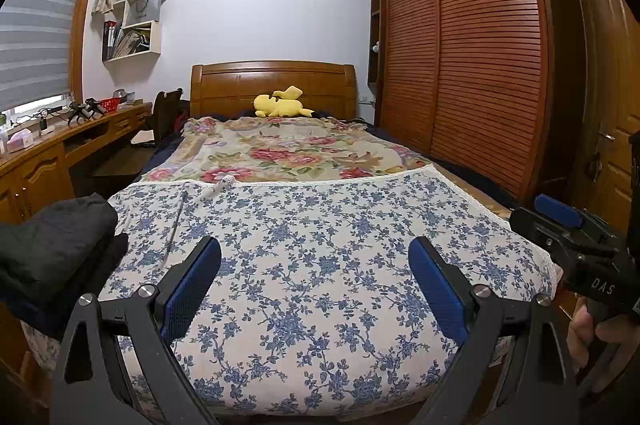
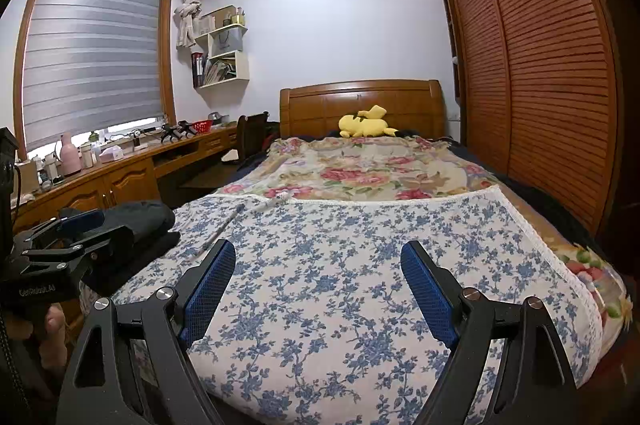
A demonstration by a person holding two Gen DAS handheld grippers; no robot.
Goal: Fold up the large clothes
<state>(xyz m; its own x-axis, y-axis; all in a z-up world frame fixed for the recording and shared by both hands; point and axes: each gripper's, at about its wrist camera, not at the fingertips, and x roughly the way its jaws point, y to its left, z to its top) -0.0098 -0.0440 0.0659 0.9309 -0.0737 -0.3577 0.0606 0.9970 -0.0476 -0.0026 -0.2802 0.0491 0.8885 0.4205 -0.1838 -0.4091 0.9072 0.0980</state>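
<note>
A large white garment with a blue flower print [image 1: 320, 249] lies spread flat over the foot of the bed, lace trim along its far edge; it also shows in the right wrist view [image 2: 360, 265]. My left gripper [image 1: 316, 257] is open and empty above its near part, blue pads wide apart. My right gripper [image 2: 318, 261] is open and empty above the same cloth, and its side shows at the right of the left wrist view [image 1: 568, 225]. A folded dark garment [image 1: 56, 241] sits at the bed's left edge, also in the right wrist view [image 2: 140, 221].
A rose-print blanket [image 1: 280, 149] covers the bed beyond, with a yellow plush toy [image 1: 280, 104] by the wooden headboard [image 1: 272, 81]. A slatted wardrobe [image 1: 472, 57] stands close on the right. A wooden desk [image 2: 120, 169] with bottles runs along the left under the window.
</note>
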